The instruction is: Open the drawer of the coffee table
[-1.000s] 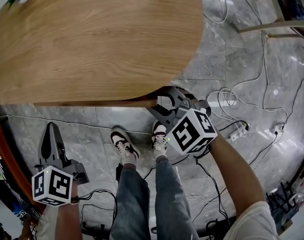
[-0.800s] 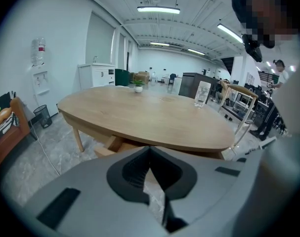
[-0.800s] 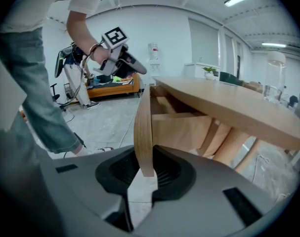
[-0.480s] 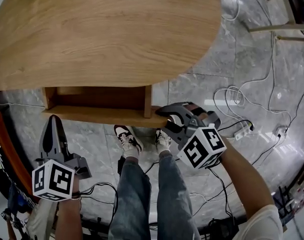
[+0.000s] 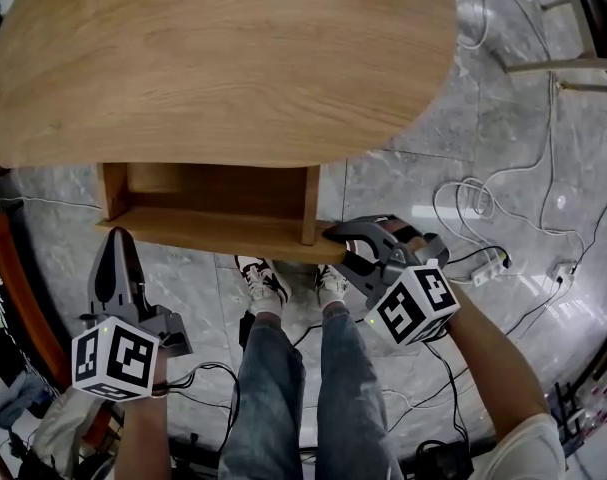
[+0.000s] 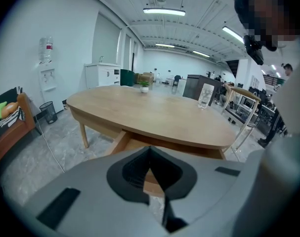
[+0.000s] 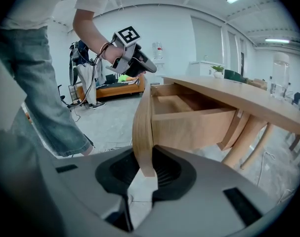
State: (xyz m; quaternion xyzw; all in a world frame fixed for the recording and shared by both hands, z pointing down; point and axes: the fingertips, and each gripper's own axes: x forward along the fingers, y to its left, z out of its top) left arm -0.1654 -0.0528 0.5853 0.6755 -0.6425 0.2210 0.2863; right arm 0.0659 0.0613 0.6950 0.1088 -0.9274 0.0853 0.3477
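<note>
Step in hand: drawing the drawer out of the table. I judge this step nearly done, since much of the box is already clear of the top.

Drawer: the drawer (image 5: 215, 196) stands out from under the table (image 5: 223, 58), its wooden inside open to view and bare. Its front panel (image 5: 208, 234) faces the person's feet.

Right claw: the right claw (image 7: 146, 171) is narrow and pinches the thin right end of the front panel, with the wood clamped between its pads.

Left claw: the left claw (image 5: 113, 253) has its jaws together with nothing between them. It hangs over the floor (image 5: 403, 188) near the drawer's left corner and touches nothing.

What is left: perhaps a short further pull, if the drawer has travel to spare — I cannot see a stop or runners.

Next move calls for: either a straight, level draw along the drawer's own line, or letting the pads part and backing the right claw off without nudging the panel sideways.

Watch for: the grip sits at one end of the panel — an angled pull could skew the drawer and make it bind.
</note>
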